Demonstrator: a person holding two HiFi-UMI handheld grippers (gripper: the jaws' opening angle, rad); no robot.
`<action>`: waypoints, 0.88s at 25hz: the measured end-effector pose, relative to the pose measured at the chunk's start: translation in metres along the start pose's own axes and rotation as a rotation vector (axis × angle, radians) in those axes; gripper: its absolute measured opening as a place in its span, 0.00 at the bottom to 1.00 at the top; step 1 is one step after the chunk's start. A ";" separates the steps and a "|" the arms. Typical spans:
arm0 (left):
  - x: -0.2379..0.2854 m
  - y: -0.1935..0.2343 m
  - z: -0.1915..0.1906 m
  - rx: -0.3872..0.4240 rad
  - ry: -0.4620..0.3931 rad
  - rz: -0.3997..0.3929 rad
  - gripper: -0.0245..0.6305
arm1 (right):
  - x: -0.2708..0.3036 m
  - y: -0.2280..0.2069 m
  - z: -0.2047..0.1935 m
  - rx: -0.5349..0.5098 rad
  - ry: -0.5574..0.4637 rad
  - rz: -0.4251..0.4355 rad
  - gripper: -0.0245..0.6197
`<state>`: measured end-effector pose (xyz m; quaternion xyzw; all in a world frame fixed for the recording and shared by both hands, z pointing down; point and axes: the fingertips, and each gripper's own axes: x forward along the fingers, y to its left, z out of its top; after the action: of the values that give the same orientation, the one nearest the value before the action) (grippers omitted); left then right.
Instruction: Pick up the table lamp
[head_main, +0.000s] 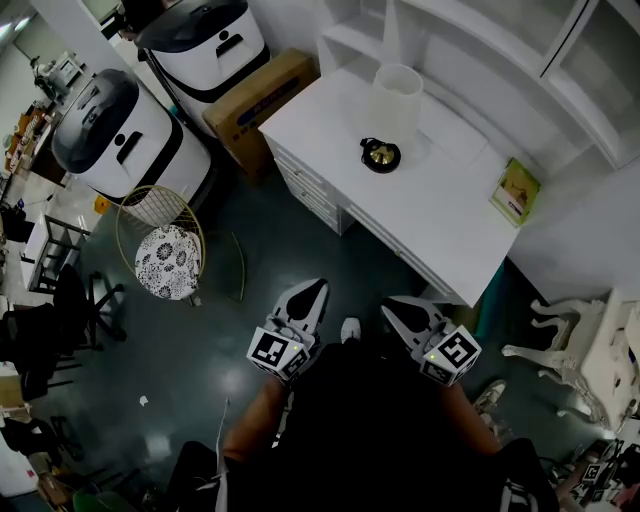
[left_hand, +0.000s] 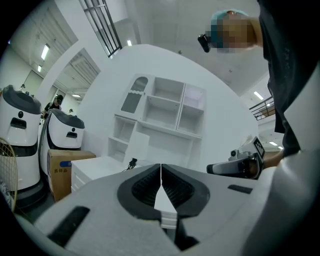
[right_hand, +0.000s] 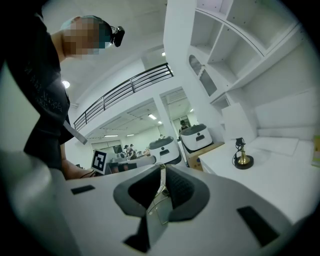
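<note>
The table lamp with the white fabric shade and the small round black-and-brass foot (head_main: 393, 112) stands upright on the white worktop with drawers (head_main: 440, 220). It is toward the back of the worktop, just in front of the white shelf unit (head_main: 470, 40), and I think it was put there to leave the front free. A thin dark cord lies by the foot, so the lamp may be tied to the wall side. A green and yellow book (head_main: 516, 190) lies flat on the same worktop, well apart from the lamp, and will not disturb me. A brown cardboard box (head_main: 258, 100) stands on the floor at the far end of the worktop. I hold my left claw (head_main: 314, 292) and my right claw (head_main: 396, 309) low, close to my body, over the dark floor and far from the lamp. Both have their jaws pressed together with nothing between them. I judge the task is not yet begun: I must come nearer and part the jaws of one claw. The slim brass stem looks a firmer place to grip than the soft shade.
</note>
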<state>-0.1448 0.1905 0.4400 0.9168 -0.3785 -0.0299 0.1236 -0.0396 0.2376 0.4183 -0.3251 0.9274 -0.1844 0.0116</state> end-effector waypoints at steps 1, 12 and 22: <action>0.001 0.001 0.003 0.002 -0.006 -0.001 0.07 | 0.002 -0.001 -0.001 -0.003 0.003 -0.003 0.11; 0.029 -0.005 0.012 0.014 0.008 -0.040 0.07 | 0.005 -0.040 -0.008 -0.005 0.004 -0.066 0.11; 0.069 0.014 0.020 0.032 0.035 -0.060 0.07 | 0.020 -0.088 0.012 -0.022 -0.016 -0.094 0.11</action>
<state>-0.1077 0.1284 0.4271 0.9301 -0.3488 -0.0114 0.1149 -0.0012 0.1577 0.4403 -0.3700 0.9130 -0.1718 0.0067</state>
